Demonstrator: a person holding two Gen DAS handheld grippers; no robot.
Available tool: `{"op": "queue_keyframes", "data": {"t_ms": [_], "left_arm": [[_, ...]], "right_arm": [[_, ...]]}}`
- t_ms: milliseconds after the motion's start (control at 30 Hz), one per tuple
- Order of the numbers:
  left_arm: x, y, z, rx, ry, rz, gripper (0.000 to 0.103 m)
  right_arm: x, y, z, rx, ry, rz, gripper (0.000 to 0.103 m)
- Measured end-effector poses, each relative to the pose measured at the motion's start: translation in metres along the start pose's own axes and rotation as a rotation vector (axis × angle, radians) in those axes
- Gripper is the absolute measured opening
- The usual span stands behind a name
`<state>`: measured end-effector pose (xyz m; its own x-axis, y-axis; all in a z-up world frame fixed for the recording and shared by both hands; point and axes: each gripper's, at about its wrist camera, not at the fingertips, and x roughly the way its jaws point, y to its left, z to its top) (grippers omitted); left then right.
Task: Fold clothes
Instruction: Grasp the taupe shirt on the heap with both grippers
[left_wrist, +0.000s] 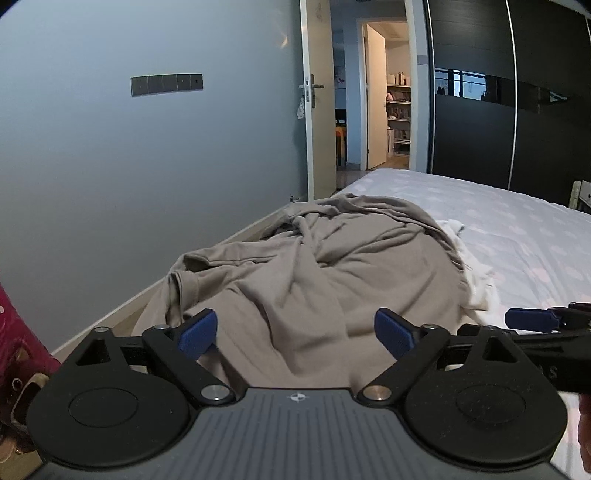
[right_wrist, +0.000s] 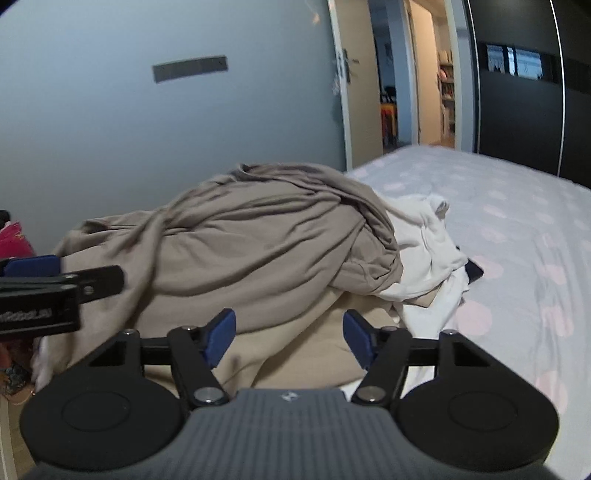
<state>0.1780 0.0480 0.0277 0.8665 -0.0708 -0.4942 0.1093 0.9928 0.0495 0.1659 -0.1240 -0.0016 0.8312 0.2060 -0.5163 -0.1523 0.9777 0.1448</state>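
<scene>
In the lower left of the left wrist view, the left gripper (left_wrist: 294, 334) hangs over the taupe garment (left_wrist: 314, 258), jaws wide apart and nothing between the blue pads. The garment lies crumpled along the bed's (left_wrist: 517, 229) left side, filling the centre of the frame. To fold it well, I judge each claw should find a hem or shoulder corner, pinch a single layer, then lift and spread it flat before creasing. In the right wrist view, the right gripper (right_wrist: 289, 341) stands over a paler beige cloth (right_wrist: 295, 354), jaws partly apart, pads pressing nothing. White clothing (right_wrist: 432, 254) peeks from under the heap at centre right. Twists hide sleeves and collar; the dark item beside the white pile is unclear
</scene>
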Motion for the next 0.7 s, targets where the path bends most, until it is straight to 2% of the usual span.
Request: {"op": "queue_keyframes", "data": {"t_ms": [33,100,167,267,300,333,367,400,433,533,567,700], "left_arm": [[0.004,0.001,0.0,-0.011,0.003,-0.011,0.092],[0.012,0.002,-0.001,-0.026,0.008,-0.025,0.085],[0.018,-0.002,0.0,-0.007,0.011,-0.018,0.064],[0.023,-0.003,0.004,0.002,0.028,-0.028,0.045],[0.024,-0.003,0.005,-0.002,0.036,-0.029,0.041],[0.025,-0.002,0.005,0.001,0.04,-0.02,0.03],[0.024,-0.002,0.005,0.008,0.043,-0.009,0.023],[0.024,-0.001,0.005,0.017,0.045,-0.004,0.02],[0.023,0.0,0.004,0.022,0.047,-0.006,0.014],[0.017,0.003,0.004,0.011,0.065,-0.023,0.008],[0.013,0.004,0.004,0.008,0.069,-0.034,0.004],[-0.017,-0.006,0.008,0.043,0.027,-0.073,0.003]], "right_arm": [[0.008,-0.002,0.002,0.005,0.007,0.001,0.067],[0.025,-0.005,0.007,0.016,0.02,0.003,0.064],[0.036,-0.004,0.009,0.013,0.03,0.004,0.056],[0.048,-0.002,0.009,0.012,0.045,0.015,0.044],[0.051,-0.001,0.01,0.011,0.05,0.023,0.035],[0.052,0.0,0.01,0.014,0.054,0.029,0.023],[0.053,0.001,0.012,0.02,0.054,0.025,0.016],[0.054,0.002,0.014,0.023,0.056,0.019,0.004],[0.052,0.001,0.016,0.031,0.059,0.022,0.004],[0.037,-0.001,0.019,0.036,0.035,0.016,0.003],[0.028,-0.001,0.02,0.024,0.022,0.007,0.003],[-0.016,-0.004,0.022,-0.009,-0.032,-0.042,0.002]]}}
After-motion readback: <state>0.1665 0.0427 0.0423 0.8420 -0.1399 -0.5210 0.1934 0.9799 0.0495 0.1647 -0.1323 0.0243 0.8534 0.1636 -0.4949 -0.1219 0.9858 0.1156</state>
